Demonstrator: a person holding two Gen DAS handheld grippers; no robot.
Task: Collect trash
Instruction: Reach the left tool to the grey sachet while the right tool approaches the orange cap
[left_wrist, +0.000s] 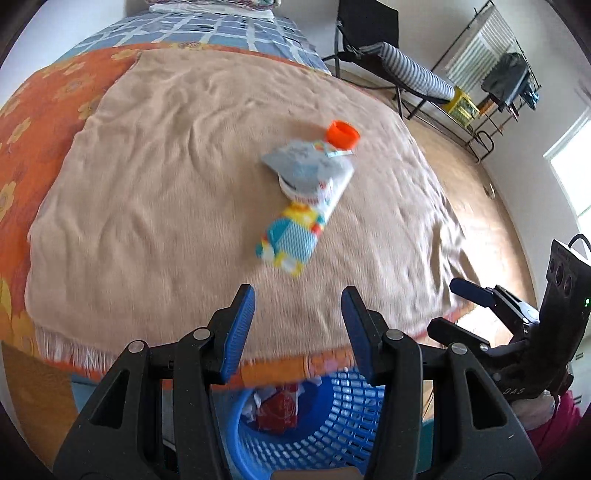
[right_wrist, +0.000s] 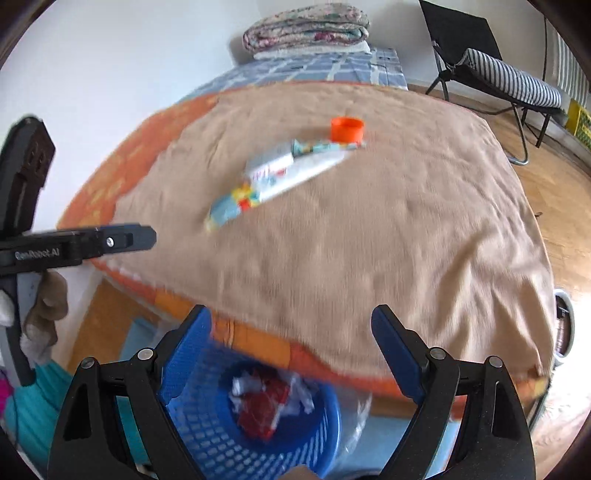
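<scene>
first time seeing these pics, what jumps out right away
The colourful wrappers lie in a heap mid-blanket, with an orange cap just beyond them. A blue basket sits on the floor below the bed's near edge, red and white trash already inside. Both the left gripper and the right gripper hang over that edge, jaws open and empty.

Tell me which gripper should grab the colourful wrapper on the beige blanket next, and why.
Probably left. The left gripper is open and empty, and the wrapper lies almost straight ahead of its fingers. From the right gripper, also open, the wrapper sits further off and to the left.
</scene>
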